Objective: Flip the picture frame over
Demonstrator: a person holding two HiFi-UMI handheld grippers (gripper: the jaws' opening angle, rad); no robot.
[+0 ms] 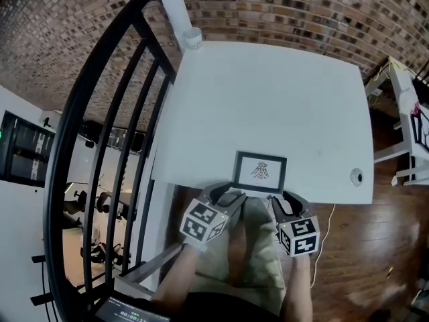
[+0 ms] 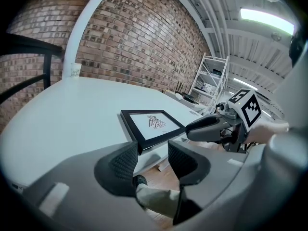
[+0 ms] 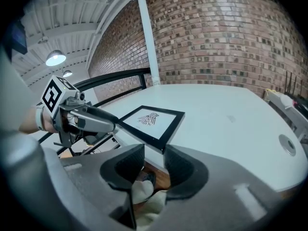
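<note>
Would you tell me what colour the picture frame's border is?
Black; the picture frame shows best in the left gripper view.

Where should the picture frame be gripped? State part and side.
Grip the picture frame by its near edge, coming from the person's side: it lies flat, face up, and that edge seems to overhang the table, leaving jaws room underneath.

The left gripper [image 1: 223, 193] and the right gripper [image 1: 287, 203] are each formed as a grey moulded shell fitted with two dark, textured pads [image 2: 126, 161]. A white cube [image 1: 203, 223] printed with black square markers is mounted on each. Light khaki trousers [image 1: 258, 253] and a dark shoe [image 2: 140, 180] are worn.
</note>
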